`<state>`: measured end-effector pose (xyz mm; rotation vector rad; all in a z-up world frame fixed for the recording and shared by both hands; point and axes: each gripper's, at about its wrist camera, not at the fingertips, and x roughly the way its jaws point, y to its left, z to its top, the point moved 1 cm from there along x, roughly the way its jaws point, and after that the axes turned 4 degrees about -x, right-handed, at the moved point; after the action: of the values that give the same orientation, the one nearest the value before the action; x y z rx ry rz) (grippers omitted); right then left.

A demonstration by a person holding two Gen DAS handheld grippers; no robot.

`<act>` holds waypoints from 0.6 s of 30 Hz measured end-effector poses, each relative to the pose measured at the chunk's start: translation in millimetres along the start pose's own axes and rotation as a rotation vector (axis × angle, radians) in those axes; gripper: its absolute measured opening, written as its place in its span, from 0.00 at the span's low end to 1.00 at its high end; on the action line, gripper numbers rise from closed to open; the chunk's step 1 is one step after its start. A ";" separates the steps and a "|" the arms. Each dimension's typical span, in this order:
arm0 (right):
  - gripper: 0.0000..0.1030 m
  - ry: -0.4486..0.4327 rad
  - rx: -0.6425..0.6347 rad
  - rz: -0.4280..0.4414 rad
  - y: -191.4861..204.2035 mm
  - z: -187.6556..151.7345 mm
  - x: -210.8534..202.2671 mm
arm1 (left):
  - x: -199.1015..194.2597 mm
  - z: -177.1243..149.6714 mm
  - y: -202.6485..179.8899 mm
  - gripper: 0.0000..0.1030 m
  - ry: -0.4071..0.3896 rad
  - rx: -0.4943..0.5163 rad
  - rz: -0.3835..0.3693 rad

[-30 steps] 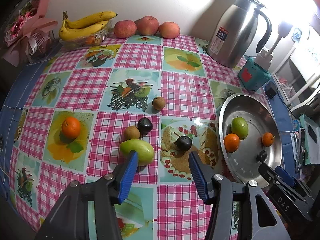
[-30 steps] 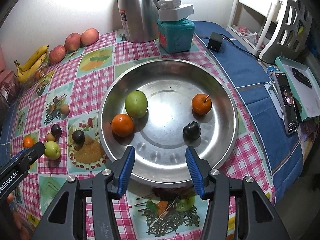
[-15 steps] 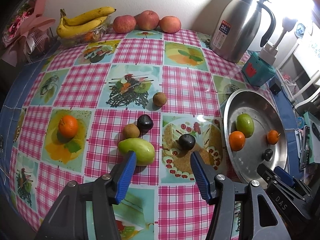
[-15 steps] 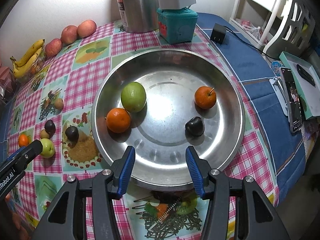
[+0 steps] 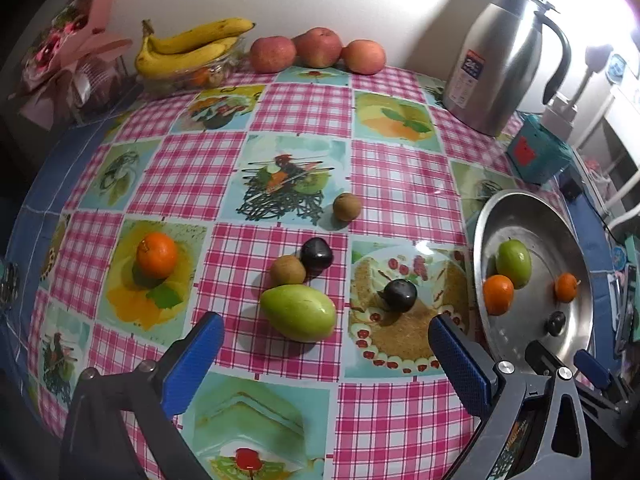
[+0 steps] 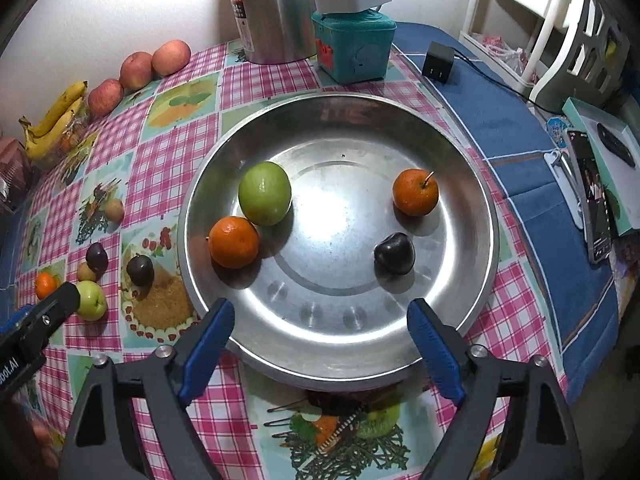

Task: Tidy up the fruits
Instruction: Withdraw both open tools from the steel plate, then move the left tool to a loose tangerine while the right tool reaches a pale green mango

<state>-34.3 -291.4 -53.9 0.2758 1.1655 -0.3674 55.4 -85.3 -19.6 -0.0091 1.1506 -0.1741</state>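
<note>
Metal dish [image 6: 472,160] near worktop's right edge holds green fruit [image 6: 265,193], two oranges [image 6: 233,242], one dark plum-like fruit [image 6: 394,253]. Loose on the cloth: green mango [image 5: 298,312], orange [image 5: 157,255], dark and brown small fruits, type unclear. Left tool [image 5: 320,354] and right tool [image 6: 320,340] both opening, nothing between.

A steel thermos jug [image 6: 272,8] stands at twelve o'clock by the wall, a teal box [image 6: 352,50] just beside it. Black charger [image 6: 439,62] at one o'clock, a phone [image 6: 596,204] lying at three.
</note>
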 end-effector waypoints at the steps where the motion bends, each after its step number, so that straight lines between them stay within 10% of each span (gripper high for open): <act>1: 0.86 -0.001 -0.003 -0.004 0.5 0.0 0.2 | 0.3 0.2 1.3 1.00 0.000 -0.005 0.003; 18: 0.90 -0.014 0.020 -0.021 -2.3 0.9 -2.4 | 4.0 -0.2 2.5 1.00 0.017 0.014 0.030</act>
<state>-35.4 -293.5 -51.4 0.2783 1.1522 -0.3989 57.1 -83.4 -23.5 0.0220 1.1658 -0.1554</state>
